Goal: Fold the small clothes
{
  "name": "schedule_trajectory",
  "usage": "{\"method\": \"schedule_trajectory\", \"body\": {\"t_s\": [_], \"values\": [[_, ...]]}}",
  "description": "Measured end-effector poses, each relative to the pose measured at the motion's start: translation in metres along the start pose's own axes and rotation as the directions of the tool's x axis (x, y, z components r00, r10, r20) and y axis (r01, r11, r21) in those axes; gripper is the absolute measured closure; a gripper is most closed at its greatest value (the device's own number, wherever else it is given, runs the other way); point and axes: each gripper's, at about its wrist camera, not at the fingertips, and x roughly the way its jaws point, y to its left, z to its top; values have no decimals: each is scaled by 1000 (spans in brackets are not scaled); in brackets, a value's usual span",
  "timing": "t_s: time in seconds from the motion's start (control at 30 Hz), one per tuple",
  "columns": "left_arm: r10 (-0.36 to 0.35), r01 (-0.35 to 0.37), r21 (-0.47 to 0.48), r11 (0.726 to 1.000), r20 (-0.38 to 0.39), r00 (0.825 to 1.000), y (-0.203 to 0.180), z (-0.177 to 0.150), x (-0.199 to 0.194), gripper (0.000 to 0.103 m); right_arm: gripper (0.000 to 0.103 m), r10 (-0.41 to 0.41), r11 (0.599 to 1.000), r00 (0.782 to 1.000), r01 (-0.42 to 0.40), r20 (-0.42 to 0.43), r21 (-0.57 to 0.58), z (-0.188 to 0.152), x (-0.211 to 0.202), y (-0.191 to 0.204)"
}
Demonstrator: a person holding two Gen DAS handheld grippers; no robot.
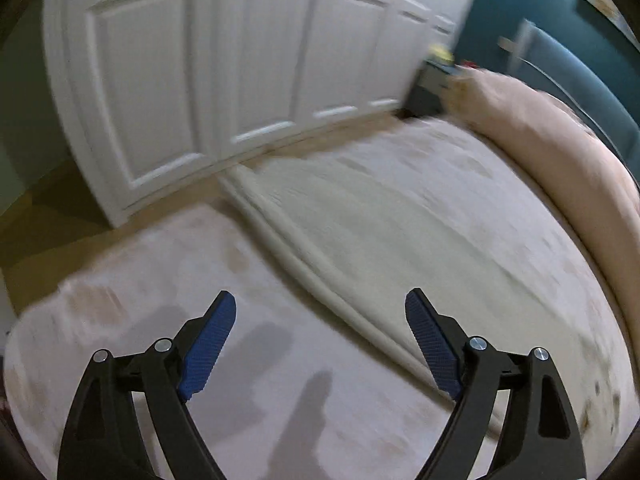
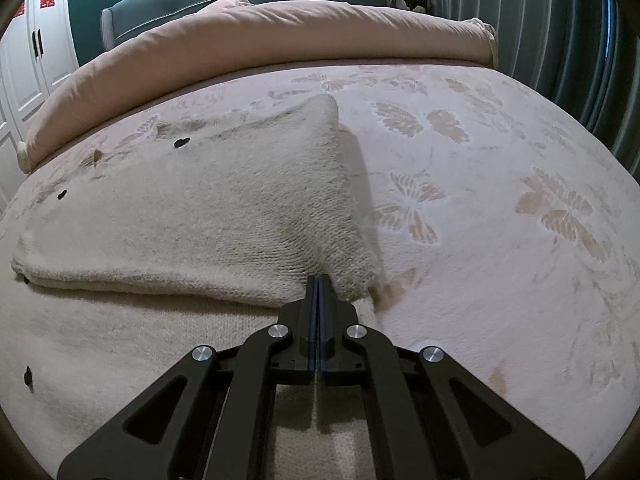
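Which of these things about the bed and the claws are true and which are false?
1. The left claw is open with nothing between its fingers. True.
2. The right claw is wide open. False: it is shut, pinching the edge of the cream knitted garment.
3. The garment lies on a bedspread with butterfly patterns. True.
4. The garment is bright red. False: it is cream.
5. A rolled pink duvet lies at the far end of the bed. True.
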Motion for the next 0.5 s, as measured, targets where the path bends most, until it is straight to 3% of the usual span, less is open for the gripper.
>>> {"method": "schedule_trajectory", "body": {"t_s": [0.17, 0.3, 0.33, 0.4, 0.43, 0.5], "values": [[25, -35, -98, 995, -100, 995, 29, 29, 42, 19, 103, -30, 999, 1000, 30, 4, -25, 0, 1, 4], [89, -98, -66, 993, -120, 989, 24, 34, 58, 21, 103, -66, 996, 998, 66, 12, -53, -1, 3, 9], [99, -106, -58, 993, -115, 988, 23, 34, 57, 29, 103, -72, 996, 997, 73, 15, -59, -2, 3, 10], [69, -74, -45, 996, -92, 993, 17, 38, 54, 62, 103, -78, 995, 997, 79, 18, -63, -2, 3, 11], [45, -48, -38, 998, -89, 995, 13, 40, 53, 94, 103, -78, 995, 997, 79, 19, -62, -2, 3, 11], [21, -21, 0, 1000, -50, 999, -4, 44, 40, 95, 103, -71, 996, 997, 72, 19, -58, -2, 3, 10]]}}
